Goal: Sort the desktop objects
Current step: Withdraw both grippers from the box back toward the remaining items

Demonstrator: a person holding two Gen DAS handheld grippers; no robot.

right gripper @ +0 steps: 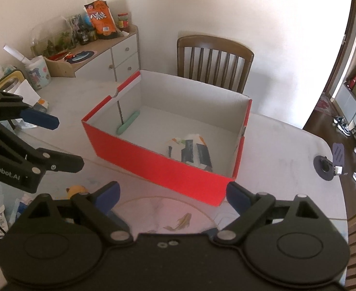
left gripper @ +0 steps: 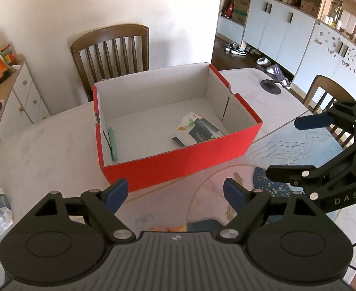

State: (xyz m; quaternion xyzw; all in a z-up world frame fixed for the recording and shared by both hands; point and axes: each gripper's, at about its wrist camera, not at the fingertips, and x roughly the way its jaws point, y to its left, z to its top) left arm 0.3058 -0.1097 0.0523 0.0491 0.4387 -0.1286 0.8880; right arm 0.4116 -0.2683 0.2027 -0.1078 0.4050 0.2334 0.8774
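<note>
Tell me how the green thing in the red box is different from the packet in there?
The green bar is one plain mint color; the packet is white with dark panels and small orange and green marks. The green bar is long and thin; the packet is wide and flat. The bar lies along the left wall, beside a slit; the packet lies nearer the right wall. Both rest on the floor of the red box, touched by neither pair of jaws.

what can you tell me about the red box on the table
The red box is an open, lidless cardboard carton, red outside and white inside, standing upright on the pale table. A mint-green stick lies along one inner wall and a white-and-dark packet rests flat on its floor. Neither claw touches it.
</note>
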